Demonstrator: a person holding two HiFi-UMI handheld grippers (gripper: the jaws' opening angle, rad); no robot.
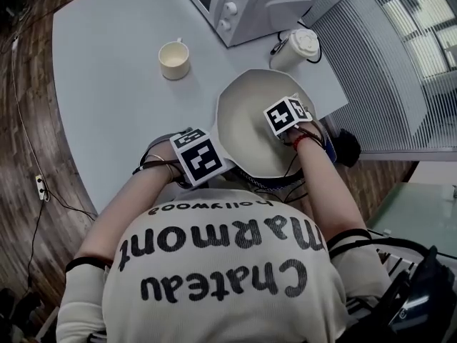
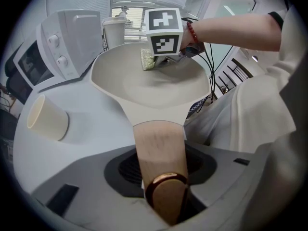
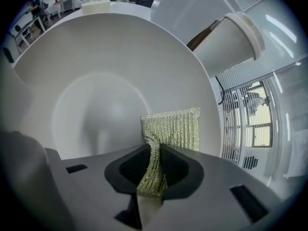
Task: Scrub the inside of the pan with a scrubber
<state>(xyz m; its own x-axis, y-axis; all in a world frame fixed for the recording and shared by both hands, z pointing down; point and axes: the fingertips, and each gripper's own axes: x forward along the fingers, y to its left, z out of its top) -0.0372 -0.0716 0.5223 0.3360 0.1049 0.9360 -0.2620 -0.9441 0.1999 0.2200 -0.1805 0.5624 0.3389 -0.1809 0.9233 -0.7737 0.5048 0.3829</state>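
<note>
A cream pan [image 1: 246, 131] sits at the near edge of the grey table, its wooden handle [image 2: 159, 150] pointing toward me. My left gripper [image 2: 161, 179] is shut on that handle; in the head view it shows as a marker cube, the left gripper [image 1: 201, 158], at the pan's near left. My right gripper [image 3: 153, 177] is shut on a yellow-green mesh scrubber [image 3: 174, 128], which presses on the pan's inner wall [image 3: 96, 95] at its right side. From the left gripper view, the scrubber [image 2: 147, 59] lies at the pan's far rim under the right gripper [image 2: 166, 57]. From above, the right gripper [image 1: 287, 116] hides the scrubber.
A cream cup [image 1: 174, 59] stands on the table [image 1: 107, 84] left of and beyond the pan. A white microwave [image 1: 250, 2] sits at the back. A lidded paper cup [image 1: 297, 47] stands just beyond the pan's far right rim. Cables hang off the table's right edge.
</note>
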